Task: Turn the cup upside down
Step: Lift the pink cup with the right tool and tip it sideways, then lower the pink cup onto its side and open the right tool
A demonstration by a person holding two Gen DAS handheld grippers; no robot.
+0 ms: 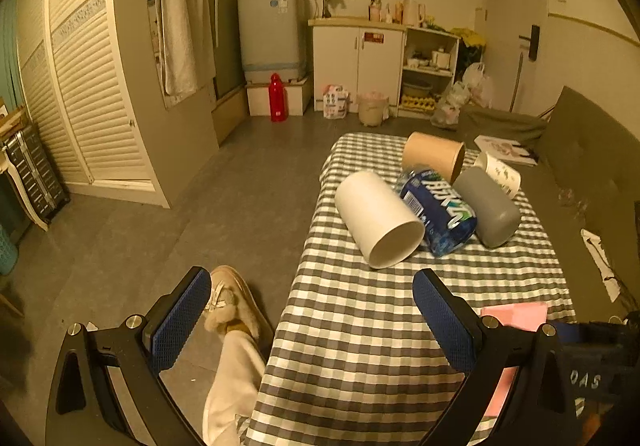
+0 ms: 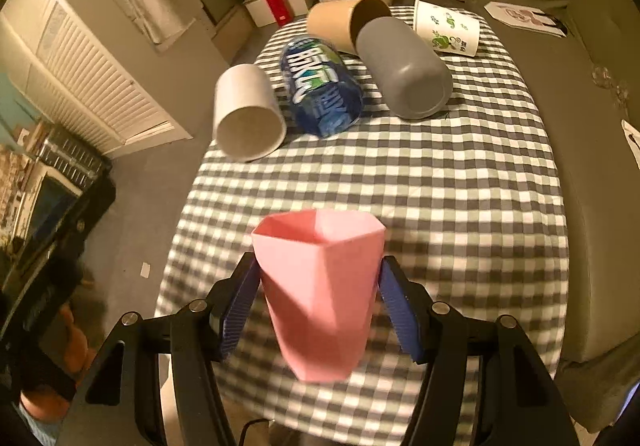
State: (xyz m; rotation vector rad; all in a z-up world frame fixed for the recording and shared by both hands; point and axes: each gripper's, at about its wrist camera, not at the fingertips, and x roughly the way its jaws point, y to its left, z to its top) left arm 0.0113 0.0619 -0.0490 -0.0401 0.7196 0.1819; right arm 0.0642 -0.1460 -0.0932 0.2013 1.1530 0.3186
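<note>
A pink faceted cup (image 2: 320, 294) is held between the blue pads of my right gripper (image 2: 318, 286), mouth pointing away from the camera, above the near part of the checkered table (image 2: 440, 205). The pads press its two sides. A part of the pink cup (image 1: 516, 316) shows at the lower right of the left wrist view. My left gripper (image 1: 312, 310) is open and empty, hovering over the table's near left edge.
Lying on their sides at the far end of the table are a white cup (image 2: 248, 113), a blue bottle (image 2: 320, 89), a grey cup (image 2: 404, 69), a brown paper cup (image 2: 344, 21) and a printed paper cup (image 2: 448, 29). A person's leg and slipper (image 1: 232, 306) are left of the table. A green sofa (image 2: 600, 125) lies to the right.
</note>
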